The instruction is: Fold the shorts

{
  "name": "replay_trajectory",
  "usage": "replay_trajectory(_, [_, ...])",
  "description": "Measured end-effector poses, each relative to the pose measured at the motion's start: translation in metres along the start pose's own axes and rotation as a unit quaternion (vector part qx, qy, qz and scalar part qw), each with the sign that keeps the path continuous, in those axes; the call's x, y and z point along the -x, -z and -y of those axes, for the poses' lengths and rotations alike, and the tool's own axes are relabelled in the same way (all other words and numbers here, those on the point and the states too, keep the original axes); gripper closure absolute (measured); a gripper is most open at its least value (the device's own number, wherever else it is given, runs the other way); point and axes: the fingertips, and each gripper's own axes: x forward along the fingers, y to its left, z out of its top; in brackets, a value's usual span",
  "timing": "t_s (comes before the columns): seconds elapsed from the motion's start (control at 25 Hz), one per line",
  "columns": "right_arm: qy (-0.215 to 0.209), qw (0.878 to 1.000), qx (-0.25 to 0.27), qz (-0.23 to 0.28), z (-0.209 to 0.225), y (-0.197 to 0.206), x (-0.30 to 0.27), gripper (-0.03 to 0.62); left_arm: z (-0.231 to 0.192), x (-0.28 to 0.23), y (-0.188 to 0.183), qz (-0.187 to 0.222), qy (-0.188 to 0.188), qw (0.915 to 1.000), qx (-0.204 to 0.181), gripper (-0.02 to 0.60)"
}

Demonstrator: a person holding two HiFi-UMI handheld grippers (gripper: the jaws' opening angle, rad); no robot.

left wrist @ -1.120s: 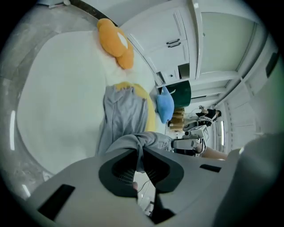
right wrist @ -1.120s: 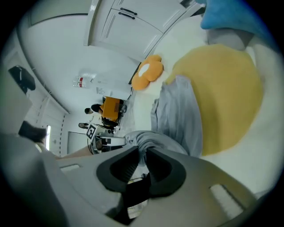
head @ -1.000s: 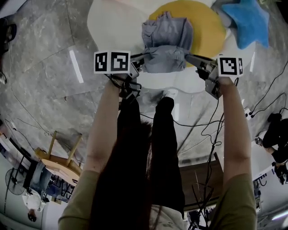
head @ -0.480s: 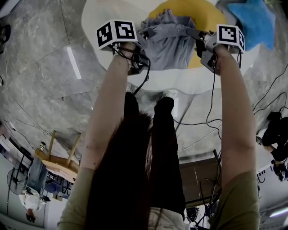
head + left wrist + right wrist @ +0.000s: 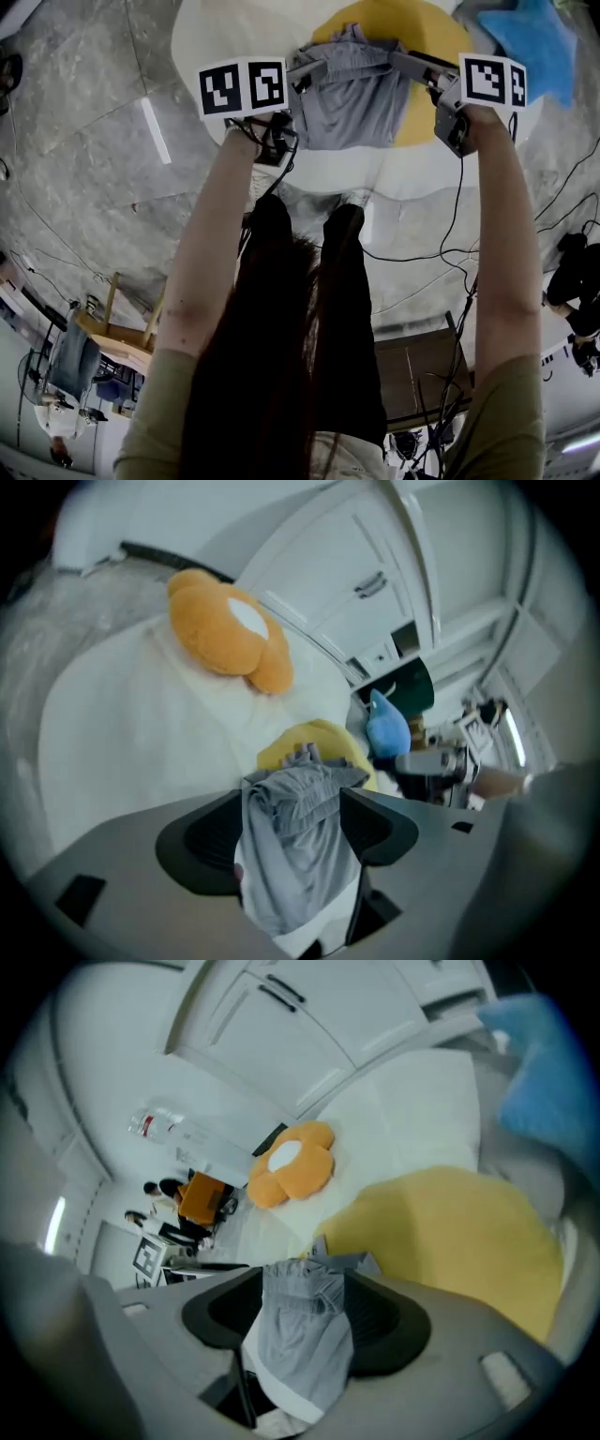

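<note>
Risk: the grey shorts (image 5: 352, 89) lie doubled at 12 o'clock in the head view, from the white table (image 5: 220, 42) near edge onto the yellow cushion (image 5: 436, 42) beyond. They could drag open if a pad snags cloth on withdrawal. The left gripper (image 5: 307, 73) at 11 o'clock and the right gripper (image 5: 417, 66) at 1 o'clock have just been opening. Both jaws stand wide, with fabric loose between them, unpinched.

Grey marble floor (image 5: 84, 141) w/ cables (image 5: 412, 258), wooden stool (image 5: 127, 340) lower left, white cabinets (image 5: 361, 569) behind
</note>
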Motion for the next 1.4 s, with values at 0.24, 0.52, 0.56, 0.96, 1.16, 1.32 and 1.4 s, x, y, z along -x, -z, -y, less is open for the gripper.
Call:
replay_trajectory(0.24, [0.034, 0.927, 0.306, -0.213, -0.005, 0.078, -0.005, 0.333, 0.019, -0.002, 0.085, -0.171, 0.004, 0.9361, -0.307, 0.27])
replay_trajectory(0.52, [0.025, 0.903, 0.342, -0.258, -0.004, 0.094, -0.033, 0.333, 0.039, -0.043, 0.095, -0.191, 0.05, 0.9195, -0.34, 0.247])
replay_trajectory(0.56, [0.027, 0.906, 0.34, -0.252, -0.004, 0.088, -0.035, 0.333, 0.034, -0.045, 0.087, -0.184, 0.041, 0.9229, -0.336, 0.247])
replay_trajectory(0.96, [0.095, 0.9, 0.393, -0.165, 0.005, 0.018, -0.056, 0.333, 0.012, -0.045, 0.003, -0.054, -0.048, 0.9285, -0.364, 0.238])
replay_trajectory(1.16, [0.096, 0.893, 0.424, -0.116, -0.004, 0.0, -0.043, 0.333, 0.029, -0.034, 0.016, -0.069, 0.0, 0.9061, -0.417, 0.238])
replay_trajectory(1.32, [0.031, 0.856, 0.477, -0.196, -0.02, 0.049, -0.038, 0.333, 0.034, -0.042, 0.054, -0.161, 0.034, 0.8307, -0.532, 0.238])
replay_trajectory(1.4, [0.045, 0.823, 0.51, -0.245, -0.007, 0.066, -0.04, 0.332, 0.025, -0.05, 0.051, -0.173, 0.019, 0.8174, -0.549, 0.232])
